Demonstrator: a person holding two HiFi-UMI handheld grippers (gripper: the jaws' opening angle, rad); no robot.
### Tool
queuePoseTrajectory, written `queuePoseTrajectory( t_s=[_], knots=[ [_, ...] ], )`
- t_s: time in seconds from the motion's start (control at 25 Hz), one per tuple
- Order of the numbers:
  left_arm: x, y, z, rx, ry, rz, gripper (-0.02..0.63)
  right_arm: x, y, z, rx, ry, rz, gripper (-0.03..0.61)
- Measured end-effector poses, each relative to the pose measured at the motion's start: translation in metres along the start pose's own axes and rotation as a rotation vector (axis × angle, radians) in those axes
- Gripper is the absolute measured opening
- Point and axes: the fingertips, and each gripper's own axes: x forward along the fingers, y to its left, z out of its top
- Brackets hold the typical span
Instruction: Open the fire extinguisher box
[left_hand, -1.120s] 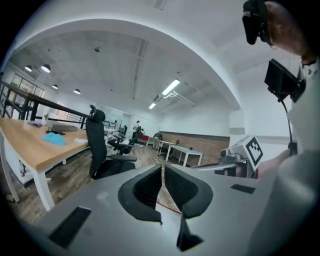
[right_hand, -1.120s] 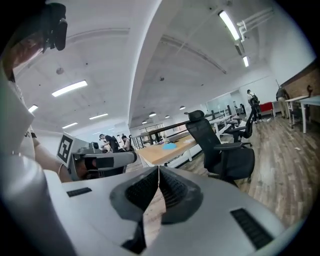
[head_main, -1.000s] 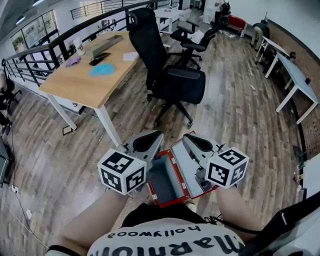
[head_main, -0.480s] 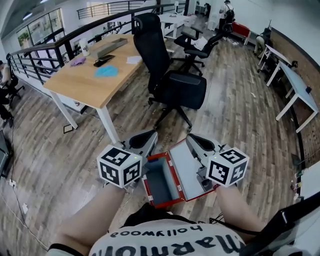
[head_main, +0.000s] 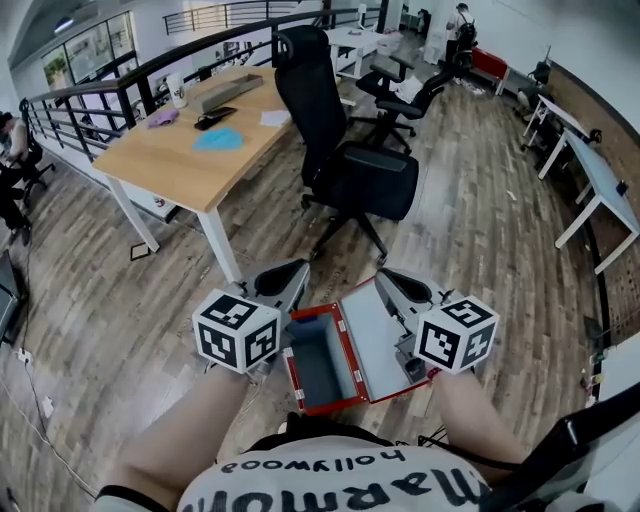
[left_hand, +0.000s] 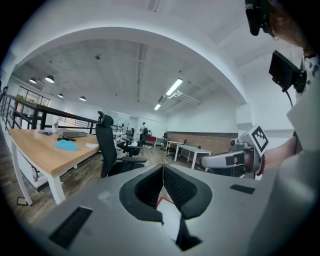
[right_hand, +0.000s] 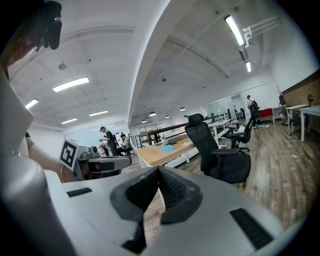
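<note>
The fire extinguisher box (head_main: 318, 365) is a red-framed case with a grey inside, low in the head view just in front of the person's body. It stands open, and its pale door (head_main: 374, 338) is swung to the right. My left gripper (head_main: 297, 268) is beside the box's left edge with its jaws shut and nothing visible between them. My right gripper (head_main: 388, 275) lies along the door's right edge, also shut. In the left gripper view the shut jaws (left_hand: 163, 167) point level, with a red-edged white part of the box (left_hand: 169, 220) below them. The right gripper view shows closed tips (right_hand: 159, 169).
A black office chair (head_main: 355, 170) stands on the wooden floor just ahead. A wooden desk (head_main: 190, 150) with small items is at the left, backed by a black railing (head_main: 130, 80). White desks (head_main: 600, 170) line the right wall. More chairs and people are far off.
The box's inside shows wider than a second ago, with the door swung further right. My left gripper sits slightly further left of the box. The right gripper has stayed put.
</note>
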Motion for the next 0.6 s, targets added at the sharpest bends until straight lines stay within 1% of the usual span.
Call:
queuePoseTrajectory(
  t_s=[0.24, 0.6],
  knots=[
    [-0.006, 0.007, -0.004, 0.003, 0.016, 0.021, 0.009, 0.001, -0.003, -0.004, 0.005, 0.000, -0.017, 0.009],
    [-0.015, 0.017, 0.000, 0.002, 0.004, 0.030, 0.009, 0.006, 0.001, -0.004, 0.003, 0.009, -0.018, 0.009]
  ],
)
